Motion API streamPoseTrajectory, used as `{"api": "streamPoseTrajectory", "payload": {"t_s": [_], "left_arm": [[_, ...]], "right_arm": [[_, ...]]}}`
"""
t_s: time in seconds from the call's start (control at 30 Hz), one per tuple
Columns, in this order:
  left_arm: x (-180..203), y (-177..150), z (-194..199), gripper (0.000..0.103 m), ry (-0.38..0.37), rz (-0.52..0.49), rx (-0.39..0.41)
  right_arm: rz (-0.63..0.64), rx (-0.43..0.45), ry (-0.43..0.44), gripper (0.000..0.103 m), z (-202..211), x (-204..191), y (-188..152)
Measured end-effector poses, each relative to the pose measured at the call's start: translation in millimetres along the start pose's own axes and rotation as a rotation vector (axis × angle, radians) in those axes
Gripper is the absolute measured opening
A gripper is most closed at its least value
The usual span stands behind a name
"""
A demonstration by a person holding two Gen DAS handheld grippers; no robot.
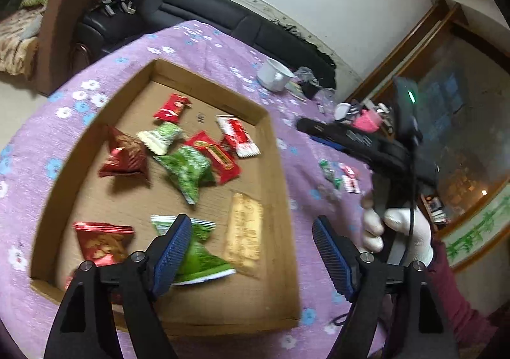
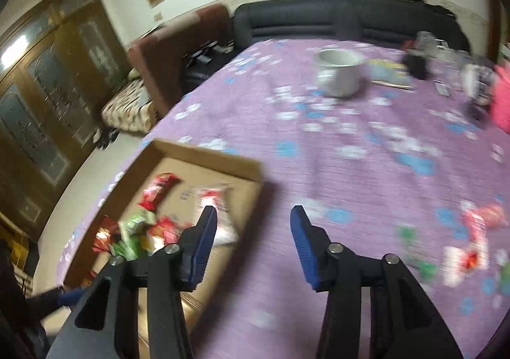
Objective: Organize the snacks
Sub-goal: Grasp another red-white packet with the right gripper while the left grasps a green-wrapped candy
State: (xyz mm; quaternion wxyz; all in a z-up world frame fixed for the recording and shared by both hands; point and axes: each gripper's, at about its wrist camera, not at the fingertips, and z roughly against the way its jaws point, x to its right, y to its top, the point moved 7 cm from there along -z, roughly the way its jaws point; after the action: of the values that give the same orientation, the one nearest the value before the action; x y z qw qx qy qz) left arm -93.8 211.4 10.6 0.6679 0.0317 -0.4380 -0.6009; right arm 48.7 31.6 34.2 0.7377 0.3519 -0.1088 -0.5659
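Note:
A shallow cardboard box [image 1: 280, 199] lies on the purple flowered tablecloth and holds several snack packets: red [image 1: 122, 156], green [image 1: 188, 171], a red-and-white one [image 1: 237, 136] and a clear biscuit pack [image 1: 244, 231]. My left gripper [image 1: 251, 250] is open and empty above the box's near right part, its left finger over a green packet [image 1: 200, 260]. The right gripper [image 1: 350, 136] shows from the side in the left wrist view, held by a gloved hand. In the right wrist view my right gripper [image 2: 253, 244] is open and empty over the cloth beside the box [image 2: 223, 160]. Loose packets [image 2: 465, 250] lie on the cloth to its right.
A white mug [image 1: 275, 74] and small clutter [image 1: 360, 115] stand at the table's far side. A dark sofa [image 1: 204, 11] and a brown chair [image 1: 63, 8] stand behind the table. The loose packets also show in the left wrist view [image 1: 342, 174].

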Motion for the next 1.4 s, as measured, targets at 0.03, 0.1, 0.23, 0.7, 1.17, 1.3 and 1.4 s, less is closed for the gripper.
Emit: {"api": "streamPoseTrajectory", "payload": {"t_s": [0.03,0.1,0.23,0.7,1.17,1.3,1.4], "left_arm": [[4,0,-2,0.083,-0.002,-0.010,-0.001],[12,-2,-6,0.083,-0.003,-0.026,-0.011],[31,-7,-17,0.084,-0.016,-0.055,-0.036],[83,-24,-35,0.084,-0.008,-0.167,-0.110],[102,-27,-61,0.083,-0.021,-0.192,-0.156],[107,-23,-65,0.083,0.002,-0.211,-0.156],[114,-16,-66,0.083,0.024,-0.238,-0.144]], "right_arm": [[-0.029,0.014,-0.025,0.047,14,26,-3],[-0.081,0.032,-0.083,0.047,31,67,-7],[-0.227,0.025,-0.207,0.047,56,163,-26],[-0.176,-0.079,-0.178,0.024,7,174,-46],[-0.245,-0.123,-0.018,0.044,42,128,-95],[-0.153,-0.111,-0.113,0.044,24,109,-91],[-0.111,-0.112,-0.150,0.025,21,106,-90]]}}
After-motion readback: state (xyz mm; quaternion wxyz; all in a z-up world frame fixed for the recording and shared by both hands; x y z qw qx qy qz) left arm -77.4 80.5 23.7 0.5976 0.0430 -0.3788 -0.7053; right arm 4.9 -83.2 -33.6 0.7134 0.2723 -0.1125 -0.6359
